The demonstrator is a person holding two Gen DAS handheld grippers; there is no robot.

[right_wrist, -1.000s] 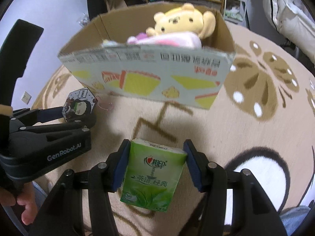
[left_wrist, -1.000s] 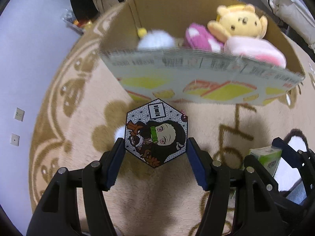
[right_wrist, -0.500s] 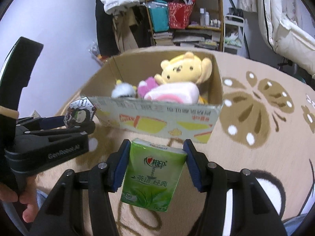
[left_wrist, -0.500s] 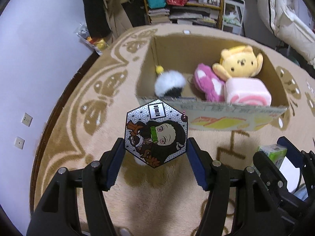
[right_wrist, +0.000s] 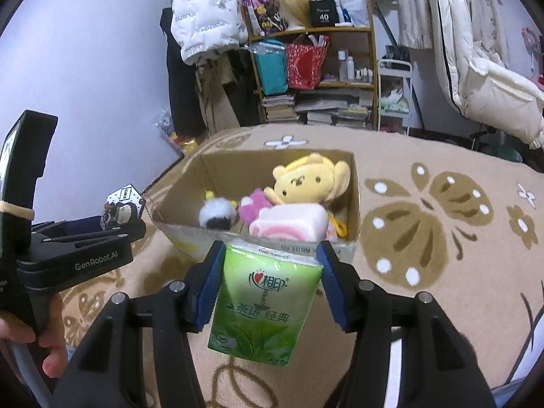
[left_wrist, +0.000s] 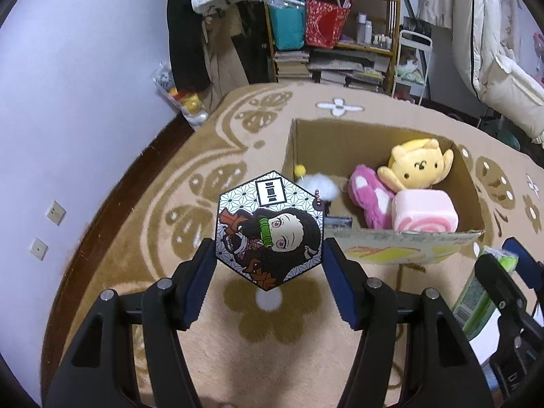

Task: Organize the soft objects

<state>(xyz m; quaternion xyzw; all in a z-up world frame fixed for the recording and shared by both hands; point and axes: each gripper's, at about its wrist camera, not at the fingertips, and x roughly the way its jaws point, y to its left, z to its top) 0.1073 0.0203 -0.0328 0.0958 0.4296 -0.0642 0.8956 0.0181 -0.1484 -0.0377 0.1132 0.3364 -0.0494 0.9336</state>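
Left wrist view shows the left gripper (left_wrist: pixel 270 265) clamped on a flat hexagonal character badge (left_wrist: pixel 268 229), its blue pads pressing the two side edges so that the badge stands face-on between them, one corner pointing away from the gripper and its printed figure lying sideways across the face. In the right wrist view the right gripper (right_wrist: pixel 268 272) is clamped on a green tissue pack (right_wrist: pixel 263 302), held near its top end; the pack's long axis runs along the fingers, with the free lower end hanging back toward the camera and tilted a little to the left. Both loads sit above the patterned rug (right_wrist: pixel 442 272), just short of the near wall of the open cardboard box (left_wrist: pixel 404 239). Beyond that wall lie a white pompom toy (left_wrist: pixel 321 187), a pink plush (left_wrist: pixel 369 197), a pink roll cushion (left_wrist: pixel 425 214) and a yellow bear plush (left_wrist: pixel 420 166). The step in hand looks like carrying both items over the near wall. Done well, each gripper would clear the rim before opening, the badge going to the bare floor on the box's left beside the pompom, and the tissue pack being lowered flat rather than dropped end-first onto the roll cushion. The two grippers are close together, so staggering the releases would avoid a knock.
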